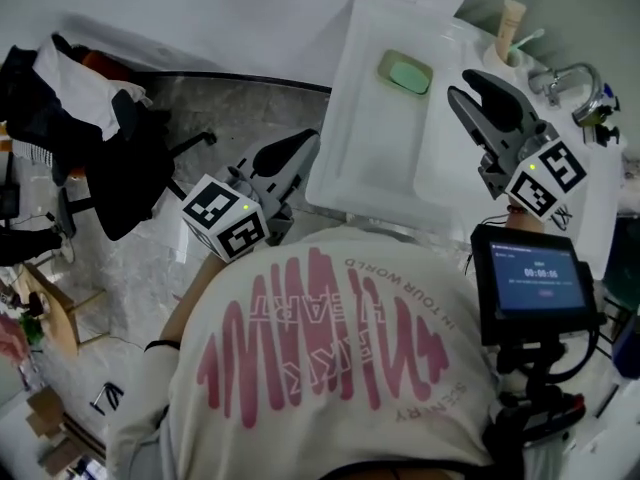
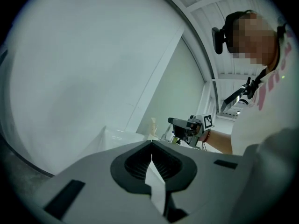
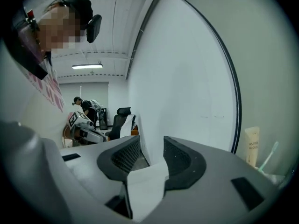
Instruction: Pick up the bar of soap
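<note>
A green bar of soap [image 1: 408,74] lies in a pale dish at the back of the white basin [image 1: 370,158], seen only in the head view. My right gripper [image 1: 467,84] hovers just right of the soap, above the basin's right side; in the right gripper view its jaws [image 3: 152,148] stand apart with nothing between them and face a white wall. My left gripper [image 1: 306,144] hangs off the basin's front left corner, over the floor. In its own view the left gripper [image 2: 152,146] has its pads meeting at the tips, with nothing held.
A chrome tap [image 1: 572,80] and a cup with a tube and toothbrush [image 1: 512,28] stand at the basin's back right. A black office chair draped with clothes [image 1: 100,138] is on the left. A small screen on a rig [image 1: 535,283] sits near my right side.
</note>
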The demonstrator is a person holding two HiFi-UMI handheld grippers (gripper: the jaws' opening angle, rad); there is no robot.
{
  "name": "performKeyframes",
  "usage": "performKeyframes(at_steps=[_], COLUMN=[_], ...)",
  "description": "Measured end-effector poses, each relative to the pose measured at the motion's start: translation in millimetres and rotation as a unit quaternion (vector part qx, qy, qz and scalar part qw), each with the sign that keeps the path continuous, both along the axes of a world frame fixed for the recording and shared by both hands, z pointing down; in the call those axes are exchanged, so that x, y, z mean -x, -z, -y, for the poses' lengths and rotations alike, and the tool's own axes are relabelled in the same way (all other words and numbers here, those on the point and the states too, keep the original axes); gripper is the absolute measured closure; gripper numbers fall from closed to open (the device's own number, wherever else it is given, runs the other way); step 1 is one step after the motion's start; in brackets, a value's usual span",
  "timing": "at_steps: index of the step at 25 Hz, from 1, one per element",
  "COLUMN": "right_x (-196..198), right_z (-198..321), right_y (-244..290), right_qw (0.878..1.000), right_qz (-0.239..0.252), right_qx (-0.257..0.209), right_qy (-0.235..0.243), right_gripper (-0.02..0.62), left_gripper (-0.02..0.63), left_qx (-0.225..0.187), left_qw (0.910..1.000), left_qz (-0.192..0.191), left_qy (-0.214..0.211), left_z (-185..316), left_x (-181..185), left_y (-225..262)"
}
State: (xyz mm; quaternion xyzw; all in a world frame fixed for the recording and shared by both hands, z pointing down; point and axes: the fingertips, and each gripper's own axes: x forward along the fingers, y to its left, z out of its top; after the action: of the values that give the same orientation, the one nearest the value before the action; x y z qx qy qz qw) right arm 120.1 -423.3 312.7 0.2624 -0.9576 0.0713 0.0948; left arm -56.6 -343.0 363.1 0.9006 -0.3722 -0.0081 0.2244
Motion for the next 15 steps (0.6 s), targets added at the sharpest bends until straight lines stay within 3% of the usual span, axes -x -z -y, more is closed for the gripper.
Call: performKeyframes(at_steps=[3,5,8,10,13,15], right_x=[6,8,12,21,35,43], right_z=[33,57,86,98,110,111], right_y=[-15,-36,-78,-109,-150,-169], right_qw=[0.999,0.994,0.980,0.971,0.967,0.970], right_qz=[-0.041,-0.101,-0.191,-0.225,-0.221,-0.175], right_qx=[0.002,0.007,0.025,0.046,0.080,0.125], right_qy=[0.025,0.033,0.052,0.072,0.099,0.109], right_gripper=[0.403,0.378,0.331,0.322,0.321,0.325], left_gripper=[0.598,0.598,0.598,0.598,0.598,0.598], left_qx=[0.007,0.015,0.028,0.038,0.052,0.059], left_qw=[0.9995,0.9984,0.9957,0.9931,0.9888,0.9867], left_qz=[0.017,0.024,0.029,0.035,0.042,0.046], left_qy=[0.026,0.050,0.083,0.105,0.133,0.144], left_z=[1,2,2,1,-2,-2], left_x=[11,20,37,50,64,68], left_y=[-3,-5,-8,-13,-21,-26])
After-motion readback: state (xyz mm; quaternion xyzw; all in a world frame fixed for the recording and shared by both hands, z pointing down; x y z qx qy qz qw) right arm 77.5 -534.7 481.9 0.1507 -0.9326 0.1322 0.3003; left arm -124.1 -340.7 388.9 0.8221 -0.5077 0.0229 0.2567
